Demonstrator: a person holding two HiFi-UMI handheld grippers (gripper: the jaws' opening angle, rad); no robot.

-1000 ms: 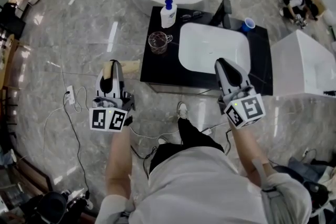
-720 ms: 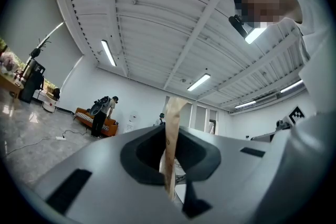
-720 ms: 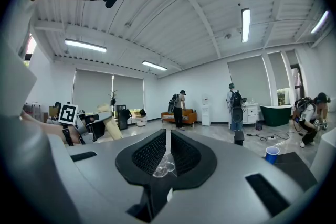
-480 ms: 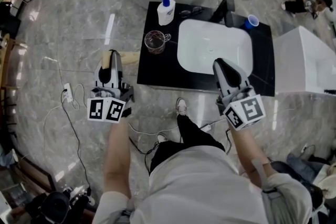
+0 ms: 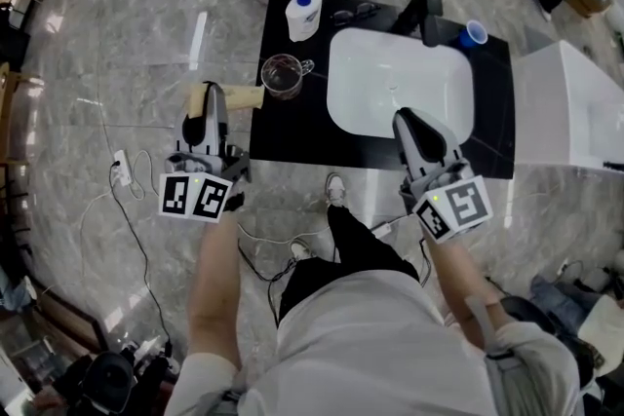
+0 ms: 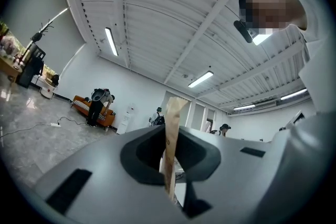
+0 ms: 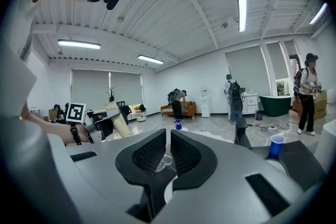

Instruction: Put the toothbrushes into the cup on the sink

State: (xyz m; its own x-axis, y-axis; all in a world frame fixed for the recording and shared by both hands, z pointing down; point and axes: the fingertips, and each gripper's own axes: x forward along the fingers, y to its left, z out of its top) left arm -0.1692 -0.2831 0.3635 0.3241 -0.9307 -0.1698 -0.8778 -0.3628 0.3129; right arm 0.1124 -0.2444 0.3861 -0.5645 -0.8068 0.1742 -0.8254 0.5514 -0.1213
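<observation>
**Head view:** We look down on a person standing before a black tabletop (image 5: 292, 136) with a white sink (image 5: 400, 102) set into it. The left tool (image 5: 209, 102) is clamped on a flat tan packet (image 5: 244, 97), which we take for a wrapped toothbrush. The packet lies crosswise, and its free end reaches toward the glass cup (image 5: 283, 76) near the tabletop's left edge. We cannot tell how high above the tabletop the packet hangs. The right tool (image 5: 409, 122) hovers over the sink's near rim. A soap bottle (image 5: 301, 15) and a blue cup (image 5: 472, 34) stand at the back.

**Left gripper view:** The jaws press on the packet (image 6: 173, 113), which rises edge-on between them as a thin strip against the ceiling. The cup is not in sight here.

**Right gripper view:** The right tool (image 7: 168, 152) is closed to a narrow slit and holds nothing.

**What we would watch:**
- The packet is long and gripped at one part only, so a sideways approach could strike the cup's rim.
- A knock like that could tip the cup or push it off the nearby edge.
- The thin wrapper could bend or slide in the pads when it is tilted upright.
- With the cup out of the left tool's own view, the drop could also miss.
</observation>
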